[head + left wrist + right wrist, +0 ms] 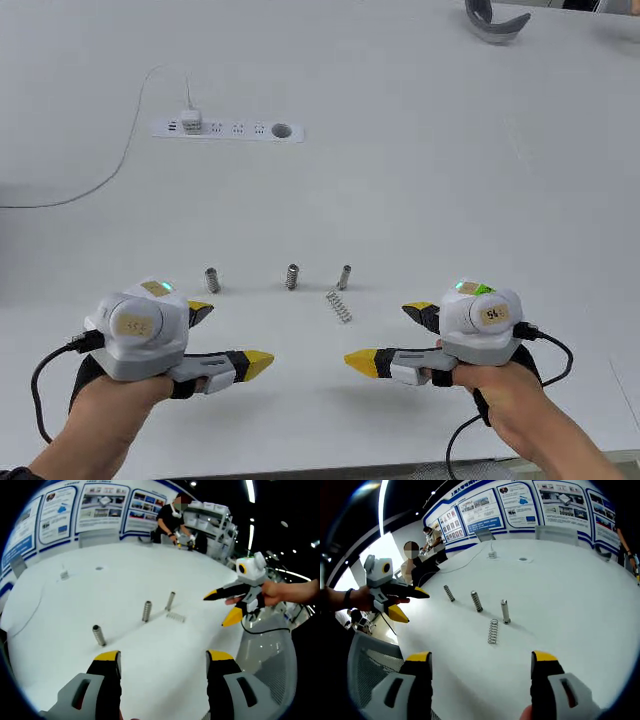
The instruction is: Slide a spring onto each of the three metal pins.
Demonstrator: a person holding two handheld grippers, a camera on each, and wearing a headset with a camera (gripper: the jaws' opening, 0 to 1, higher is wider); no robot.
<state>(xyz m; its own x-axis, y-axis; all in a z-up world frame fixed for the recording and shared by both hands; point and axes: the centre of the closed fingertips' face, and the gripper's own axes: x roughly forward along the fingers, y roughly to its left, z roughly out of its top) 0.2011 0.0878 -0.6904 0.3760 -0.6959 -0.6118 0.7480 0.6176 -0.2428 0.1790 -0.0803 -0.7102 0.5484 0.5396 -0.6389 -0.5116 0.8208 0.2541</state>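
Three upright metal pins stand in a row on the white table. The left pin (212, 280) (98, 635) (449, 593) and the middle pin (292, 277) (147, 611) (477, 601) each carry a spring. The right pin (344, 277) (170, 601) (505, 611) is bare. A loose spring (339, 306) (175, 616) (493, 631) lies flat just in front of it. My left gripper (232, 333) (163, 656) (415, 607) is open and holds nothing, near the left pin. My right gripper (381, 333) (216, 611) (481, 656) is open and holds nothing, right of the loose spring.
A white power strip (226, 129) with a plugged charger and a cable (120, 165) lies farther back on the table. A grey curved object (497, 20) sits at the far right edge. A mesh chair (265, 650) stands beside the table. A person (170, 517) works at the far end.
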